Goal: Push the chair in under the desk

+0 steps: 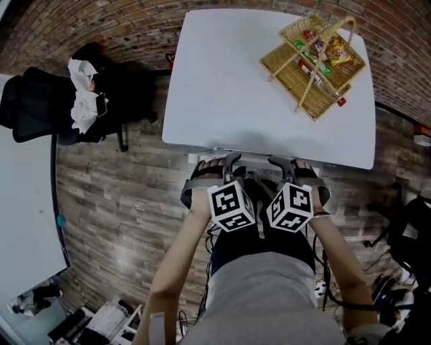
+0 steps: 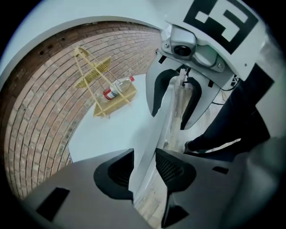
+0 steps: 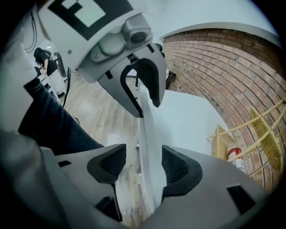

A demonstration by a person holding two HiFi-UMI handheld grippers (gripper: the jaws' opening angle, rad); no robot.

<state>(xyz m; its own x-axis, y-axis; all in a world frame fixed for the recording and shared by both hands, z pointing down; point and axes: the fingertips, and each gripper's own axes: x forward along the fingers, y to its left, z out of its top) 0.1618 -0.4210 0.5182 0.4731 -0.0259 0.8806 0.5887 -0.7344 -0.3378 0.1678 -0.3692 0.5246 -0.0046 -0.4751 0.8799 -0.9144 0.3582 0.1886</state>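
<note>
Against a red-brick wall (image 1: 101, 20) stands a white, smooth-topped desk (image 1: 229, 81) on a floor (image 1: 121, 202) of grey-brown wood planks. On the desk's far right corner sits a yellow wicker basket (image 1: 313, 60) with a hoop handle, holding packets and a red-labelled bottle (image 2: 117, 88). To the left, well apart from the desk, are a black office chair (image 1: 34, 108) draped with a white cloth (image 1: 82, 94) and the edge of a second white table (image 1: 23, 202).

The chair to be pushed shows only as its chair back (image 2: 147, 150), a thin, smooth, white panel seen edge-on, just beside the desk's near edge. The rest of it is hidden by the desktop and the person.

The left gripper (image 2: 145, 169) has its jaws spread wide, straddling the top rim of the panel. Its ribbed black pads stand close on either side without clamping it. The right gripper (image 3: 143, 165) is likewise wide apart astride the same rim. Floor shows between the panel and one pad, while the other pad lies close to the panel; contact there cannot be judged.

Both grippers are grey moulded shells, side by side at the middle of the desk's near edge. Each carries a white marker cube (image 1: 232, 205) printed with black squares.
</note>
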